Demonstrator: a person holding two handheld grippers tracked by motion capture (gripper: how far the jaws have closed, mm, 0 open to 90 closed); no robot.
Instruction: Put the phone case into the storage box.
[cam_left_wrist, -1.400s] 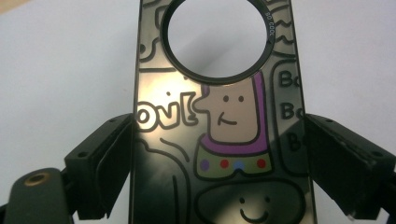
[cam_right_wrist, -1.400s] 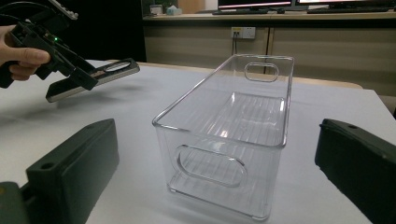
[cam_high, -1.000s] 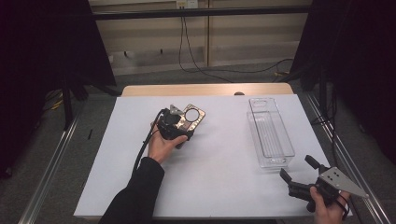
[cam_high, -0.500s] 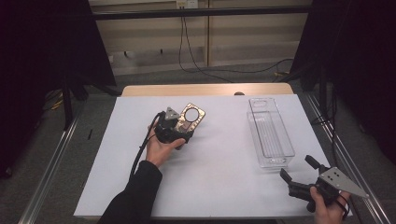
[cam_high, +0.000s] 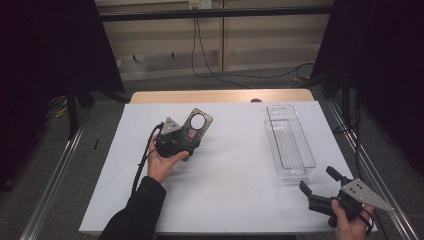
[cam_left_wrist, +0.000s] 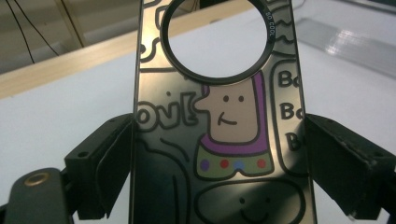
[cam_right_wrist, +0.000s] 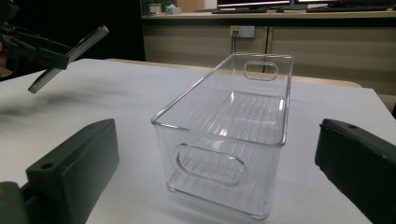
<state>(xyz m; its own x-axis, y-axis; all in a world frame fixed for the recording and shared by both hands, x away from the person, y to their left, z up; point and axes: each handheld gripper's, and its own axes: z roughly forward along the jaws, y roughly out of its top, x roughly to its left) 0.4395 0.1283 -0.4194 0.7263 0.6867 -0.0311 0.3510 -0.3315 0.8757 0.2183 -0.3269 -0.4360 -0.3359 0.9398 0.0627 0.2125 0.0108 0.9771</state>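
A dark phone case (cam_high: 198, 123) with cartoon drawings and a round camera hole is held above the white table (cam_high: 235, 175), left of centre. My left gripper (cam_high: 189, 139) is shut on its two long edges; in the left gripper view the case (cam_left_wrist: 219, 130) stands upright between the jaws of my left gripper (cam_left_wrist: 219, 182). My right gripper (cam_high: 317, 179) is open and holds nothing at the front right, just short of a clear plastic bin (cam_high: 306, 145). In the right gripper view, the bin's near end (cam_right_wrist: 219, 135) lies between the jaws of my right gripper (cam_right_wrist: 217, 161), and the case (cam_right_wrist: 70, 51) hangs tilted at the far left.
The bin is empty and lies lengthwise along the table's right side. A wooden strip (cam_high: 220, 96) runs along the table's far edge. Metal rails (cam_high: 55, 170) flank the table. Cables (cam_high: 210, 55) trail on the floor behind.
My left gripper and the case have shifted slightly to the left. The right gripper has stayed put.
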